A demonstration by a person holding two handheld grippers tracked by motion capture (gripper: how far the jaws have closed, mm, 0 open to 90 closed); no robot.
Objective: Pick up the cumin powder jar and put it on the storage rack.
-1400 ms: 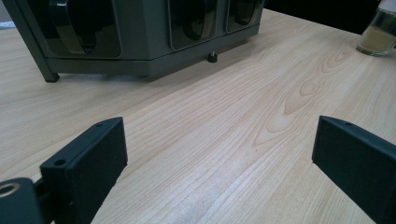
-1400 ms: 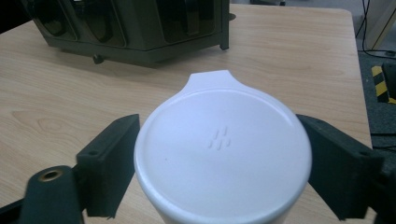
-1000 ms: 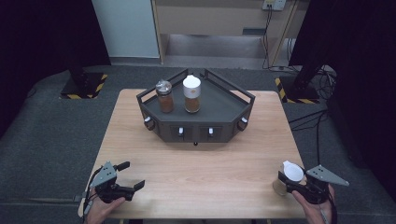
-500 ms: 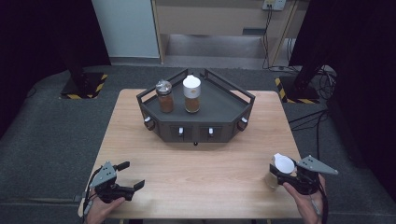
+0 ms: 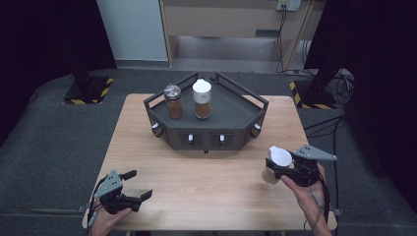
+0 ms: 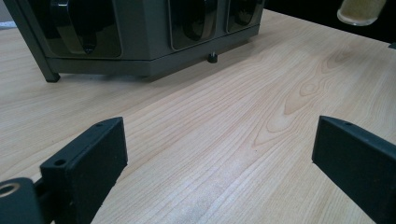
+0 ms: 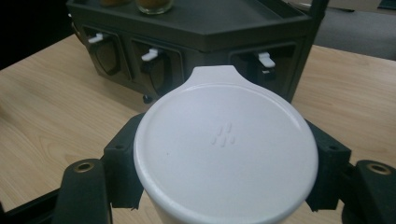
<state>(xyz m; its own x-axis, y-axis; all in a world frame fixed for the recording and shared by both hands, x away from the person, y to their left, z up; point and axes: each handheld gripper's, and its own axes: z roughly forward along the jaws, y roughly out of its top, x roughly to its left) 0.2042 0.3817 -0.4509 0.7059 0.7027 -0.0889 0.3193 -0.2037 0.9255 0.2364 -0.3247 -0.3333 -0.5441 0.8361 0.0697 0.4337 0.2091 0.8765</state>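
Right gripper [image 5: 273, 169] higher with unlabelled white-lidded jar [image 5: 278, 161]

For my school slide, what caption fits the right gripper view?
Right gripper clamps a white-lidded jar before the dark rack.

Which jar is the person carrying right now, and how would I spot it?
Start at the wooden table and its dark rack, then look toward the near right corner. There the right gripper clamps a white-lidded jar of pale contents. Unlike the two brown-filled jars standing on the rack, it hangs above the tabletop.
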